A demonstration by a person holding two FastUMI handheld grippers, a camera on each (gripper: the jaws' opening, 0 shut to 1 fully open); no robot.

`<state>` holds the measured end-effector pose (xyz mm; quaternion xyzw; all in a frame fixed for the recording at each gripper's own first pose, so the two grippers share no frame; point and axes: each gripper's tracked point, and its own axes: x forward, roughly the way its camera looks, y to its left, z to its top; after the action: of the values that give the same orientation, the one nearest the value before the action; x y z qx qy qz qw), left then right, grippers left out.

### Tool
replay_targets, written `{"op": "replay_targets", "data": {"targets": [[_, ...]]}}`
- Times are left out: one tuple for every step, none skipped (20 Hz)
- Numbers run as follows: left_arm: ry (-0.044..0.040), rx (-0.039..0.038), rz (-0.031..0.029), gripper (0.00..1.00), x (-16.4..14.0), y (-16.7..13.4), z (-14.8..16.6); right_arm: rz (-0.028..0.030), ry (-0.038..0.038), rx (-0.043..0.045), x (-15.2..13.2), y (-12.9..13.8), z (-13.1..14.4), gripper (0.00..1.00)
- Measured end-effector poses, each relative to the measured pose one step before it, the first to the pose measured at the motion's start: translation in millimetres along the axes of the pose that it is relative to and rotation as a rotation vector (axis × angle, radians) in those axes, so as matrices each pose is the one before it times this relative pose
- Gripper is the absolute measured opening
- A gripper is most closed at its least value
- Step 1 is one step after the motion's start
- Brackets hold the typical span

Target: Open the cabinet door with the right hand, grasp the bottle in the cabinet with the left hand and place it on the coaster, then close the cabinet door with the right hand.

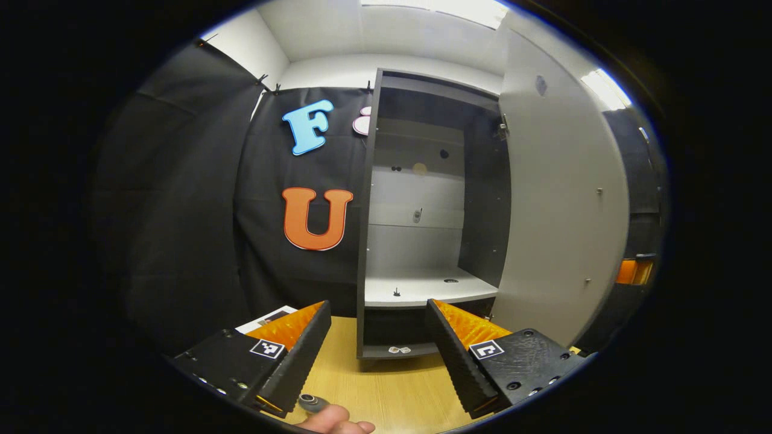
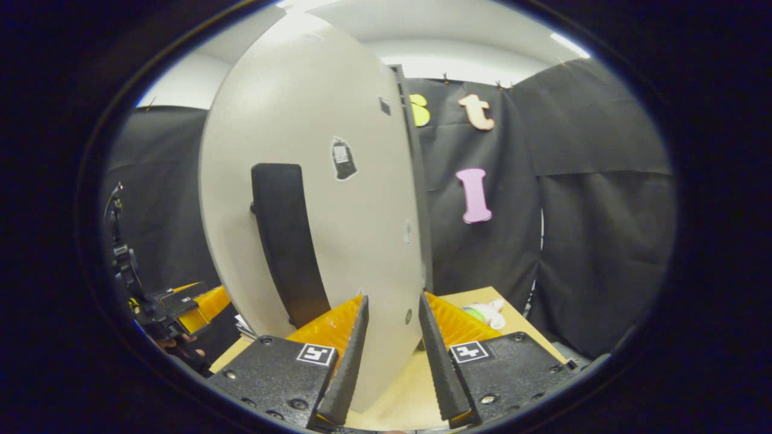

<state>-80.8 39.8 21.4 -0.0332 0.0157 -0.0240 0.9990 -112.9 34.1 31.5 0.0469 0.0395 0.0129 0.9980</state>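
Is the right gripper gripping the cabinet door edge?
Cannot tell. In the right gripper view the right gripper straddles the door edge, jaws open; any contact is unclear.

Pale cabinet door [image 1: 561, 199] wide open

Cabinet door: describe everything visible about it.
The door is a flat, pale grey panel that looks like laminated board, swung wide open on hinges at the cabinet's right side. Its outer face carries a long black vertical handle and a small sticker. Its inner face, seen from the left gripper view, is plain with a few small fittings. The right gripper sits open at the lower edge, its jaws either side of it without clearly pressing.
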Motion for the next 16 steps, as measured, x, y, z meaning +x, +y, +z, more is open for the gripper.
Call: {"op": "replay_targets", "data": {"targets": [[0.00000, -0.00191, -0.00221, 0.95, -0.21, 2.74, -0.54, 0.02800, -0.00381, 0.00119, 7.24, 16.94, -0.53, 0.56], [-0.00118, -0.00053, -0.00141, 0.95, 0.20, 2.66, -0.04, 0.02442, 0.00316, -0.00183, 5.21, 13.77, -1.28, 0.57], [-0.00123, 0.00110, 0.00091, 0.95, -0.28, 1.98, 0.87, 0.00796, -0.00318, -0.01831, 2.00, 6.05, 2.82, 0.51], [-0.00132, 0.00028, 0.00125, 0.95, -0.01, 2.85, 1.33, -0.00295, -0.00871, -0.02247, -0.61, -1.88, 7.05, 0.51], [-0.00196, -0.00346, 0.00103, 0.95, -0.26, 1.84, -0.16, -0.01047, -0.00357, -0.01399, -1.81, -3.76, 1.08, 0.54], [-0.00343, -0.00501, -0.00154, 0.95, 0.29, 0.40, 1.01, -0.00949, 0.00217, -0.00264, -1.86, -4.13, -6.06, 0.56], [-0.00081, -0.00191, 0.00175, 0.95, 0.92, -0.37, -2.43, -0.01090, 0.01054, 0.00480, -1.27, -6.40, -6.09, 0.59], [0.00246, -0.00081, 0.00264, 0.95, 1.27, 0.16, -2.33, -0.00225, 0.00979, 0.01330, -6.00, -4.08, -4.49, 0.58], [0.00551, -0.00071, 0.00093, 0.95, 0.43, -0.77, -1.89, -0.01705, 0.01077, 0.01175, -2.47, -7.22, -3.75, 0.58], [0.00351, -0.00185, 0.00026, 0.95, -0.08, -1.75, -1.64, -0.02169, 0.00736, 0.01078, 0.09, -10.43, -0.19, 0.59], [0.00081, -0.00108, -0.00359, 0.95, 1.14, -3.57, -0.29, -0.01457, 0.00600, 0.01346, -0.59, -7.85, -0.24, 0.58], [-0.00126, 0.00145, -0.00177, 0.95, 0.04, -3.22, 1.40, -0.01173, 0.00268, 0.00840, 0.37, -7.39, 0.47, 0.58], [-0.00473, 0.00290, -0.00518, 0.95, 0.22, -2.88, 1.78, -0.00923, -0.00277, 0.00386, 0.91, -6.58, 1.62, 0.57], [-0.00280, 0.00621, -0.00340, 0.95, 0.53, -3.59, 1.62, -0.00781, -0.00484, -0.00133, 0.39, -5.23, 1.46, 0.57], [-0.00281, 0.00682, -0.00264, 0.95, -0.41, -3.63, 0.87, -0.00472, -0.00545, -0.00452, 1.10, -4.09, 2.55, 0.57], [-0.00166, 0.00504, -0.00188, 0.95, 0.58, -3.48, 0.66, -0.00350, -0.00232, -0.00618, 1.07, -3.01, 1.00, 0.57]]}}
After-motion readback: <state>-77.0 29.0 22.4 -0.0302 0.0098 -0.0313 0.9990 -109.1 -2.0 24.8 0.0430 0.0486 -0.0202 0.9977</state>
